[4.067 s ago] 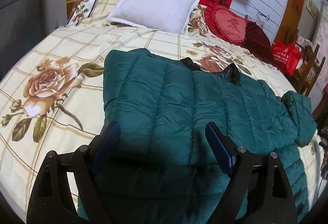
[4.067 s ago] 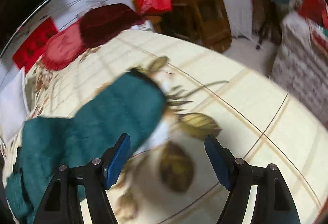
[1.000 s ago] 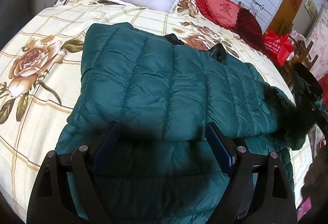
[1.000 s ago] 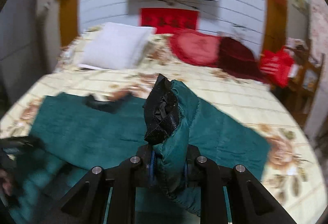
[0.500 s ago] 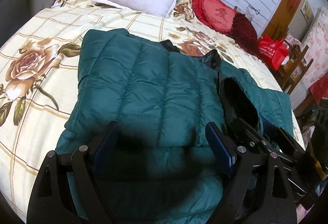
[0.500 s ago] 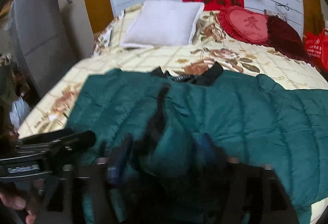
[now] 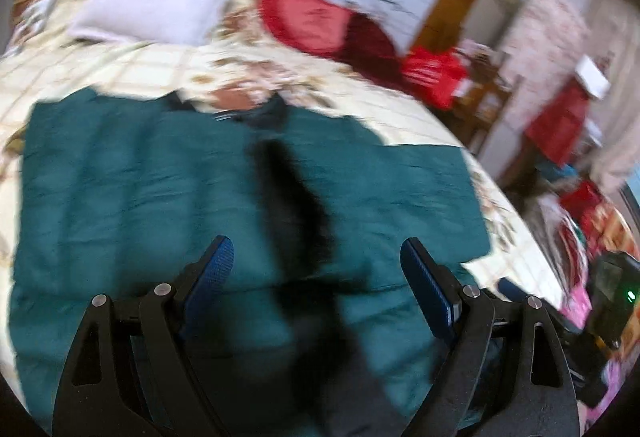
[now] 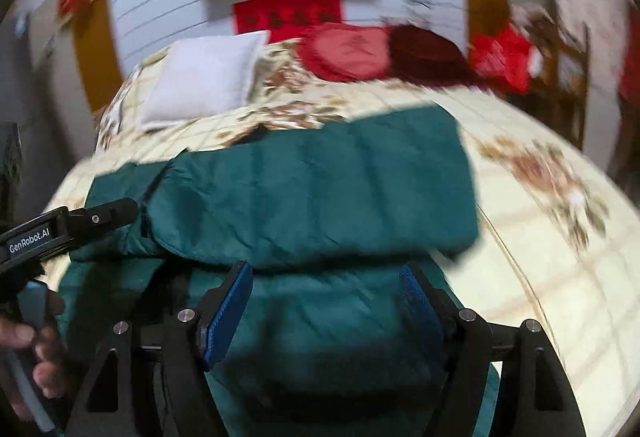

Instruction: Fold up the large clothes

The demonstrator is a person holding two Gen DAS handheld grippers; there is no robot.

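Green jacket [image 8: 312, 189] lies folded on a floral bed [image 8: 560, 277].
Left gripper [image 7: 316, 269] hangs over the jacket's near edge, spread wide and empty; right gripper [image 8: 326, 301] hovers there too, jaws opening, pads clear of the cloth. A white pillow [image 8: 204, 81] sits beyond the jacket.

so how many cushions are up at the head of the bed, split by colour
white pillow: 1
bright red round cushion: 1
dark red cushion: 1
total: 3
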